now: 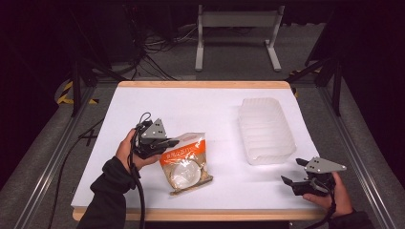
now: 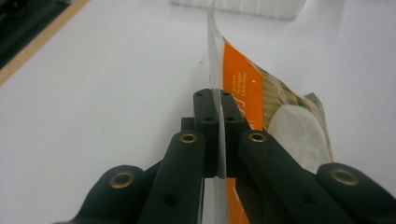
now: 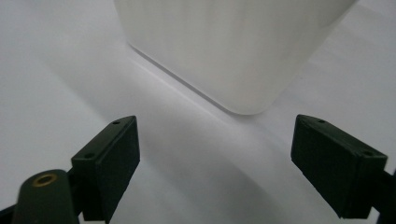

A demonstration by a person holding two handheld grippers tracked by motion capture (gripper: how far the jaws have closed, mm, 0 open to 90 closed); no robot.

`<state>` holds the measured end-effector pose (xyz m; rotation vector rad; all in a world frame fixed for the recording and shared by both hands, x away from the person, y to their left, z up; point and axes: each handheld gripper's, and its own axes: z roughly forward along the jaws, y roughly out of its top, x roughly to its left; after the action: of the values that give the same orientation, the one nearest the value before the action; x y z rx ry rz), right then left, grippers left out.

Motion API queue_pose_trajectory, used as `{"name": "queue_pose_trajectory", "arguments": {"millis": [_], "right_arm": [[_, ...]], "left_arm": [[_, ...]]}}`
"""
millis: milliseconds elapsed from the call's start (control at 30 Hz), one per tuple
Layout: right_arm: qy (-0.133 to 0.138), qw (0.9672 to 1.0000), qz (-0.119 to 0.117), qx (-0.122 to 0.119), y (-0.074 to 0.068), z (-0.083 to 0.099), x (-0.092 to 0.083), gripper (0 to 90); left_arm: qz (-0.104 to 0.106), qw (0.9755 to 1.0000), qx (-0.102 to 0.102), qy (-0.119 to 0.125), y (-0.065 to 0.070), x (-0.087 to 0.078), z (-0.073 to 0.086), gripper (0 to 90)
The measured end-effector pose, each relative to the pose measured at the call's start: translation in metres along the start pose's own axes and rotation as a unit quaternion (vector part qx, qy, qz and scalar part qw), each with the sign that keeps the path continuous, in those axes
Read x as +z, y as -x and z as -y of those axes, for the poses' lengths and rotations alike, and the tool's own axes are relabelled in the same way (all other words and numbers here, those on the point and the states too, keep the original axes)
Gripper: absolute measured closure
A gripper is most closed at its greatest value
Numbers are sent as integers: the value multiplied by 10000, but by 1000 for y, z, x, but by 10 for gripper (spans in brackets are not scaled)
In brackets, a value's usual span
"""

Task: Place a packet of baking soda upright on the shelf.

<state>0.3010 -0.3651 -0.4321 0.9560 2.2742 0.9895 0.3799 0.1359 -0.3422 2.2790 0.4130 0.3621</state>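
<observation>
A clear snack bag (image 1: 185,161) with an orange label lies on the white table, left of centre. My left gripper (image 1: 168,142) is shut on the bag's upper left edge. In the left gripper view the thin clear seal of the bag (image 2: 215,56) runs up between the closed jaws of the left gripper (image 2: 218,109), with the orange label to the right. My right gripper (image 1: 292,172) hovers open near the table's front right corner. In the right gripper view the right gripper (image 3: 215,144) holds nothing between its wide-apart jaws.
A translucent white plastic tub (image 1: 265,130) stands right of centre, just beyond the right gripper; its near corner is the tub (image 3: 233,51) in the right gripper view. The table (image 1: 157,105) has a wooden rim. A metal stand (image 1: 236,28) and cables lie on the floor behind.
</observation>
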Motion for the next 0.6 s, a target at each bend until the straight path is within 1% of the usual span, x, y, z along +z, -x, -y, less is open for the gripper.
{"name": "queue_pose_trajectory", "arguments": {"millis": [67, 100, 133, 167, 233, 267, 300, 367, 433, 467, 500, 533, 600], "right_arm": [[-1, 10000, 1, -10, 0, 0, 0, 159], [1, 10000, -1, -10, 0, 0, 0, 159], [-1, 10000, 6, -2, 0, 0, 0, 159], [-3, 10000, 10, 3, 0, 0, 0, 159], [-1, 10000, 17, 15, 0, 0, 0, 160], [1, 10000, 16, 20, 0, 0, 0, 160], [4, 10000, 18, 21, 0, 0, 0, 160], [9, 10000, 21, 24, 0, 0, 0, 160], [16, 10000, 28, 25, 0, 0, 0, 160], [25, 10000, 28, 36, 0, 0, 0, 160], [14, 10000, 37, 42, 0, 0, -1, 160], [9, 10000, 43, 42, 1, 0, -1, 160], [10, 10000, 46, 45, 1, 0, -1, 160]], "left_arm": [[-40, 10000, 67, 28, 4, -1, -4, 899], [8, 9999, 95, 39, 6, -2, -5, 899], [15, 9999, 91, 144, 9, -5, -8, 899], [80, 9997, 126, 181, 10, -6, -9, 899], [53, 9997, 128, 205, 12, -8, -10, 899], [107, 9994, 197, 264, 17, -10, -13, 899], [86, 9992, 222, 306, 19, -11, -15, 899], [106, 9991, 253, 322, 21, -13, -17, 899], [132, 9987, 303, 384, 27, -16, -21, 899], [99, 9985, 375, 376, 31, -17, -24, 899], [52, 9984, 401, 396, 33, -16, -26, 899], [69, 9983, 416, 407, 35, -16, -27, 899], [34, 9980, 469, 427, 37, -16, -30, 899]]}}
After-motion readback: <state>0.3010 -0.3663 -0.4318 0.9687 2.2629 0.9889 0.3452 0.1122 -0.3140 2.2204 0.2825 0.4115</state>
